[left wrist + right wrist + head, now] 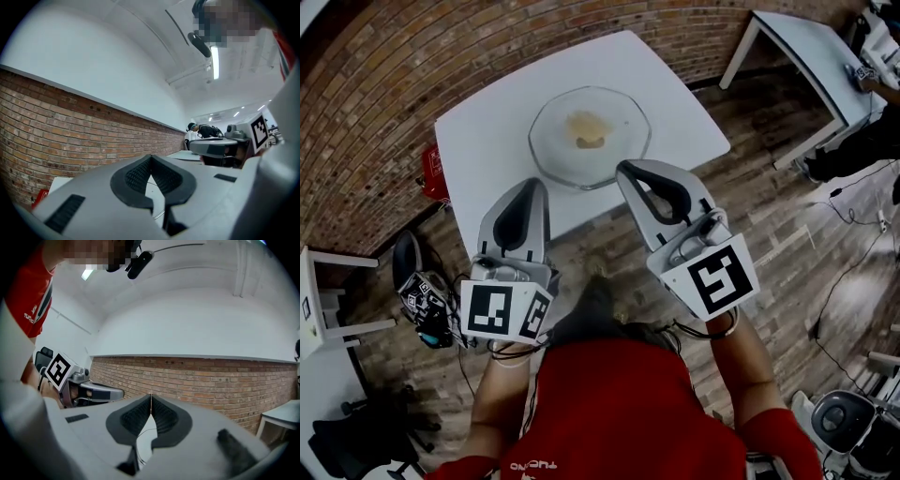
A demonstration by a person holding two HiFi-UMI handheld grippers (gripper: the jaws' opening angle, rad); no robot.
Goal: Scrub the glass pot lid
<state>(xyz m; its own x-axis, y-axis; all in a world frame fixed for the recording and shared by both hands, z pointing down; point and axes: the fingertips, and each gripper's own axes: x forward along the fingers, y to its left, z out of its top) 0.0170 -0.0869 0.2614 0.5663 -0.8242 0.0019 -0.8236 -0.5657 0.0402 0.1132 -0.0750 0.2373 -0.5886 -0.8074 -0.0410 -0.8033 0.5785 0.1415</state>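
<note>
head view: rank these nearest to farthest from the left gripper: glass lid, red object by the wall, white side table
1. glass lid, just ahead of the left gripper
2. red object, off to the left by the brick wall
3. white side table, far upper right

Your white bench (487, 150) fills the upper middle of the frame, its square top turned corner-on to you, standing on a wooden plank floor (769, 225). On it lies the glass pot lid (553, 150), flat, about midway across and close to the bench's lower edge.
</note>
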